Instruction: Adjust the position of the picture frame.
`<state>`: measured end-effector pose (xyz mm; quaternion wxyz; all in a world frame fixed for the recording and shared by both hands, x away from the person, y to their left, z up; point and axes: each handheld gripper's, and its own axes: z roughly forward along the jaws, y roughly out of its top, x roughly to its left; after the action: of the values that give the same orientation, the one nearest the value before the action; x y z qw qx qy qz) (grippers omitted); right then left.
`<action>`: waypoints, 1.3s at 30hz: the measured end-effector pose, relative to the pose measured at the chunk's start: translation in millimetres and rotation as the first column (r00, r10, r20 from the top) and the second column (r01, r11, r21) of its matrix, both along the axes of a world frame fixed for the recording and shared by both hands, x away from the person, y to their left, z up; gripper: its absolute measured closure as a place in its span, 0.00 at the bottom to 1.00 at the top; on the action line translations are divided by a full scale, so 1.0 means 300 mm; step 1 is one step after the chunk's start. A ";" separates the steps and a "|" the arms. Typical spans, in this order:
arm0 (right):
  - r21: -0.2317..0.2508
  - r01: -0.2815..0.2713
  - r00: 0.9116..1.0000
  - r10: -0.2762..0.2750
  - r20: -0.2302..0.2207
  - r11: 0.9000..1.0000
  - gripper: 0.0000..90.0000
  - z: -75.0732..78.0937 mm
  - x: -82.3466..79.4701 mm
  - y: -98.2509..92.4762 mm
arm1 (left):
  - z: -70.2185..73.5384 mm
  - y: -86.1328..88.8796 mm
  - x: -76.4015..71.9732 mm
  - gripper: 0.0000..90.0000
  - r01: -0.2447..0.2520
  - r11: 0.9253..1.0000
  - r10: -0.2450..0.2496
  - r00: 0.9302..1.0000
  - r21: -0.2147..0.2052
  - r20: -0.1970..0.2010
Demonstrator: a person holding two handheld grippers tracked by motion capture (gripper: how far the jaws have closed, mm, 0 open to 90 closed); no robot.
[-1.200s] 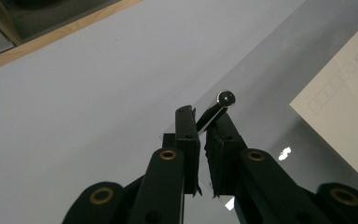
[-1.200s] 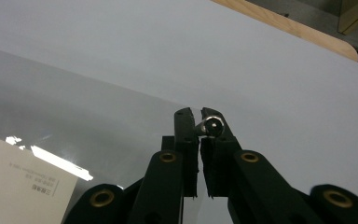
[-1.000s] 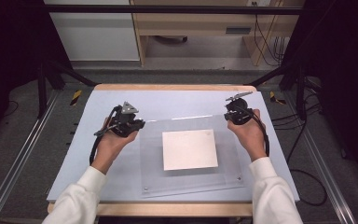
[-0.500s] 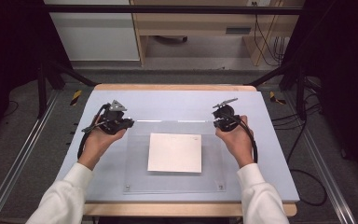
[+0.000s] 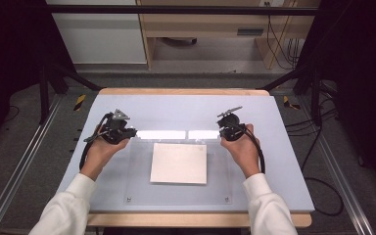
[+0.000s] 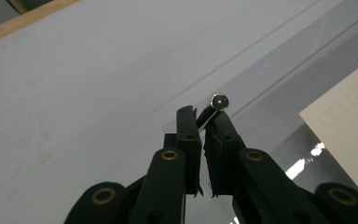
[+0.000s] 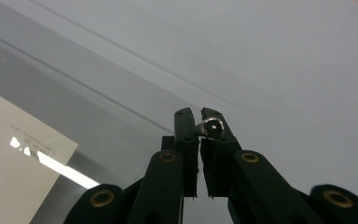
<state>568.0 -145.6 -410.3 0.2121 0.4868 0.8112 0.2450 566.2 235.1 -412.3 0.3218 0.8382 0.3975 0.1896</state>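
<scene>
A clear plastic plate (image 5: 137, 181) with small metal studs at its corners lies low over the pale blue mat (image 5: 186, 110). A white sheet of paper (image 5: 178, 163) shows at its middle. My left gripper (image 5: 127, 133) is shut on the plate's far left corner, and my right gripper (image 5: 223, 132) is shut on its far right corner. In the left gripper view the jaws (image 6: 203, 119) pinch the plate edge just below a stud (image 6: 219, 101), with the paper (image 6: 349, 126) to the right. In the right gripper view the jaws (image 7: 200, 119) clamp beside a stud (image 7: 210, 127).
The mat covers a wooden table whose edge (image 5: 186, 91) shows at the back. Metal rails (image 5: 14, 181) run along the floor on both sides. Cables (image 5: 318, 161) trail at the right, and a cabinet (image 5: 98, 34) stands beyond the table.
Both hands have carried the plate to the left and lower, and the paper came along with it. Both grips have stayed as they were.
</scene>
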 end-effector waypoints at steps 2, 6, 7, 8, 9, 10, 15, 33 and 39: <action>0.014 0.005 1.000 -0.005 -0.013 1.000 0.95 -0.036 0.006 -0.003 | -0.022 -0.002 0.007 0.94 -0.009 1.000 0.009 1.000 -0.003 -0.008; 0.031 0.000 1.000 0.000 -0.013 1.000 0.95 -0.062 0.011 -0.014 | -0.058 -0.008 0.018 0.94 -0.022 1.000 0.022 1.000 -0.015 -0.011; 0.039 0.006 1.000 -0.005 -0.016 0.999 0.95 -0.070 0.011 -0.015 | -0.064 -0.010 0.020 0.94 -0.023 1.000 0.023 1.000 -0.010 -0.009; 0.040 0.001 1.000 0.000 -0.013 0.999 0.95 -0.077 0.013 -0.018 | -0.066 -0.011 0.021 0.94 -0.021 1.000 0.021 1.000 -0.002 -0.013; 0.047 0.000 1.000 0.000 -0.011 0.999 0.95 -0.083 0.014 -0.020 | -0.071 -0.012 0.022 0.94 -0.026 1.000 0.026 1.000 -0.006 -0.012; 0.056 0.001 1.000 -0.001 -0.008 0.998 0.95 -0.089 0.014 -0.022 | -0.073 -0.011 0.024 0.94 -0.021 1.000 0.021 1.000 -0.005 -0.015; 0.078 0.005 1.000 -0.005 0.003 0.997 0.95 -0.117 0.023 -0.032 | -0.094 -0.014 0.032 0.94 -0.031 0.999 0.031 0.999 -0.015 -0.021; 0.107 0.021 1.000 -0.021 0.002 0.994 0.95 -0.154 0.032 -0.067 | -0.134 -0.044 0.043 0.94 -0.046 0.998 0.045 0.999 -0.031 -0.019; 0.119 0.017 1.000 -0.019 0.016 0.993 0.95 -0.168 0.031 -0.071 | -0.144 -0.045 0.040 0.94 -0.051 0.998 0.051 0.999 -0.033 -0.009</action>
<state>577.2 -167.0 -460.8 0.1921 0.5038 0.7888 0.2951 578.2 221.5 -455.4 0.3289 0.8231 0.4232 0.1876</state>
